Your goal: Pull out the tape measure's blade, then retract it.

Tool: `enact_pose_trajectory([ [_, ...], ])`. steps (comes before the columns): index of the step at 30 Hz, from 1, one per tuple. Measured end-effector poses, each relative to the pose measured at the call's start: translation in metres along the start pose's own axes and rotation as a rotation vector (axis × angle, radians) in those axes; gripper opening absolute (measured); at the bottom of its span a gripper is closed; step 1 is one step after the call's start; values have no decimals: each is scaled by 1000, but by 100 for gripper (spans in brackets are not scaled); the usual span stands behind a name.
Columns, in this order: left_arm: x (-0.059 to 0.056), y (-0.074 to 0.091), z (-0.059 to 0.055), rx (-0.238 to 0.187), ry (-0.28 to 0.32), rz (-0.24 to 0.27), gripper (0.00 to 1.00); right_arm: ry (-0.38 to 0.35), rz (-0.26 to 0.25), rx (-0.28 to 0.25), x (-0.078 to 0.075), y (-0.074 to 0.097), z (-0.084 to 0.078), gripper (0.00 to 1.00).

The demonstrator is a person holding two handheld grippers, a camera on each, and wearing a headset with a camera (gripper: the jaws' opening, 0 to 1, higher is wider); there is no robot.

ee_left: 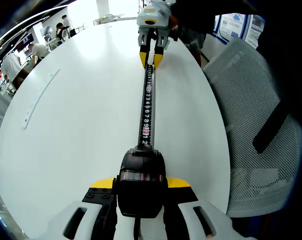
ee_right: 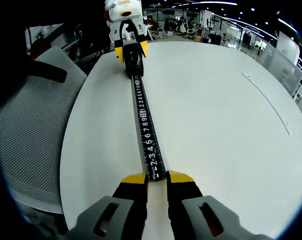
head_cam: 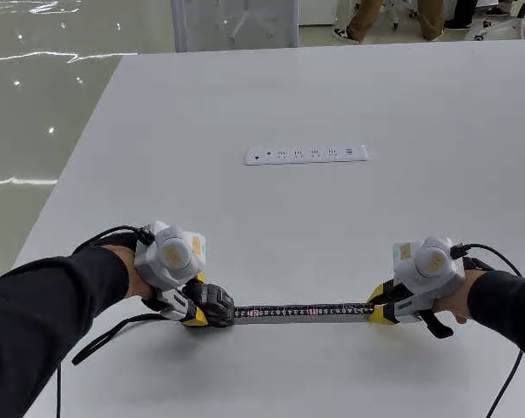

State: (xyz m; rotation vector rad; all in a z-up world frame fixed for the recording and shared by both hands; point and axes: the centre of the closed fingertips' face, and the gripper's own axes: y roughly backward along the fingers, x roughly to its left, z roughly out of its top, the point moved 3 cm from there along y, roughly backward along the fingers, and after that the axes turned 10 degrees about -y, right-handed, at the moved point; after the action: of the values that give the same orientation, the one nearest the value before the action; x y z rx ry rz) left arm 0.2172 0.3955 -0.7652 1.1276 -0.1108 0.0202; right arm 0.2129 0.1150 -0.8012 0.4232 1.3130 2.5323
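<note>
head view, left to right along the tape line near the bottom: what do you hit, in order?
left tongs → tape measure case, held in those tongs → blade, pulled out → right tongs, shut on the blade's end
</note>
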Motion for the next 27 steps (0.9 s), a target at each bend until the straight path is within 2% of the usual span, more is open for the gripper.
enact_pose_trajectory([
  [7, -1, 0, 0, 0, -2, 5, 31, -15, 4, -4, 0, 0, -1, 11],
  [27, 1, -1, 0, -18, -3, 1, 32, 5, 1, -4, -1, 0, 1, 11],
])
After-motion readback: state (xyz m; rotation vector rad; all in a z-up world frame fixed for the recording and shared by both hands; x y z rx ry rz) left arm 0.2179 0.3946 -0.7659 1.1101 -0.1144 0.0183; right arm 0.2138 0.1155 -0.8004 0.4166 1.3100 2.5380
